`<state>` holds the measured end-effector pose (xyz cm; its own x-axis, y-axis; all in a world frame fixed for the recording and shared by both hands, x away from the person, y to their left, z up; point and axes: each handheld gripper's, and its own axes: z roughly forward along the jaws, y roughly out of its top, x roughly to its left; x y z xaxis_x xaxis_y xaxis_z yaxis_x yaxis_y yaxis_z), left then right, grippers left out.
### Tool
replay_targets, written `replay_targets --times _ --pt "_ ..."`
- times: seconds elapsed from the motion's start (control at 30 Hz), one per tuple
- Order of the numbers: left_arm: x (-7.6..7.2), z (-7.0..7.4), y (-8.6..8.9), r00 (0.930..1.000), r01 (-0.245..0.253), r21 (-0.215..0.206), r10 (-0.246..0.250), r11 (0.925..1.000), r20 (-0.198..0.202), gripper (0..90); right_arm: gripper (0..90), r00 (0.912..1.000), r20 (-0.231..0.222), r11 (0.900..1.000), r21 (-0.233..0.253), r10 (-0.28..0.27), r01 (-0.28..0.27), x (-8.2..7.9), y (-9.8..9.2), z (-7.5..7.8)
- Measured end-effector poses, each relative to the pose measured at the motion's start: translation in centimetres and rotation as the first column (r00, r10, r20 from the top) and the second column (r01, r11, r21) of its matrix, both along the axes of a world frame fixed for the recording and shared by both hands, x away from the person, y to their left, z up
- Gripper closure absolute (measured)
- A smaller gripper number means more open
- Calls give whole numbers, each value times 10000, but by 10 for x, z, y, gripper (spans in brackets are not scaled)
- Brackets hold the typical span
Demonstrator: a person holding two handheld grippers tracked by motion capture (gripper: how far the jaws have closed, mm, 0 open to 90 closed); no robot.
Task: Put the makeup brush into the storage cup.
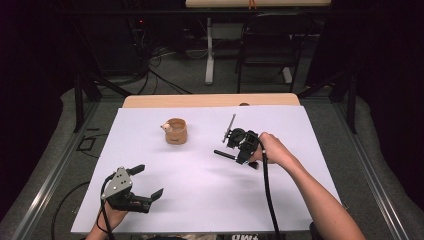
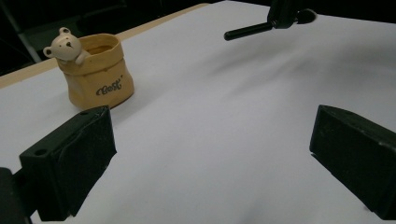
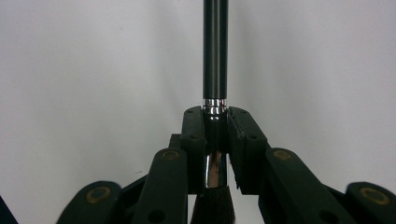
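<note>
A tan sack-shaped pot (image 1: pixel 176 131) with a small bear figure on its rim stands upright on the white sheet, left of centre. It also appears in the left gripper view, pot (image 2: pixel 95 77), ahead and to the left. My right gripper (image 1: pixel 242 158) hovers right of the pot, shut on a makeup brush (image 1: pixel 225 155) whose black handle points left. In the right gripper view the jaws of the gripper (image 3: pixel 215 130) clamp the silver ferrule, with the brush handle (image 3: pixel 215 51) running straight ahead and dark bristles below. My left gripper (image 1: pixel 149 181) is open near the front left, nothing between its jaws (image 2: pixel 212 154).
The white sheet (image 1: pixel 200 200) covers most of a wooden table. Behind the table stand a dark chair (image 1: pixel 272 40) and a white table leg (image 1: pixel 209 50), with cables on the floor. A metal rail (image 1: pixel 55 175) runs along the left side.
</note>
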<state>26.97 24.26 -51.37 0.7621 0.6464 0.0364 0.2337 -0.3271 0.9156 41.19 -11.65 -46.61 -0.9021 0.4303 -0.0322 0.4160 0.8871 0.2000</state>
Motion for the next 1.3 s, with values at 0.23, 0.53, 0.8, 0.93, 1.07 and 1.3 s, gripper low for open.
replay_targets --times 0.23,0.53,0.8,0.93,1.07,1.3 --pt "5 0 -4 9997 210 47 -210 9998 -149 1 770 9989 237 9987 313 407 -415 -6 5 4" --pt "14 0 -15 9954 762 239 -746 9968 -609 1 769 9978 289 9968 507 604 -618 -14 8 6" --pt "24 0 -27 9835 1560 400 -1514 9870 -992 1 770 9954 257 9937 610 926 -940 -22 11 3" --pt "31 4 -35 9727 2012 690 -1910 9771 -1321 1 770 9932 265 9926 418 1130 -1141 -25 13 2" --pt "37 8 -41 9615 2376 993 -2195 9663 -1652 2 770 9914 335 9915 249 1266 -1274 -26 13 5" --pt "48 18 -50 9508 2733 1477 -2436 9505 -1916 2 770 9866 339 9863 364 1595 -1607 -30 15 10"
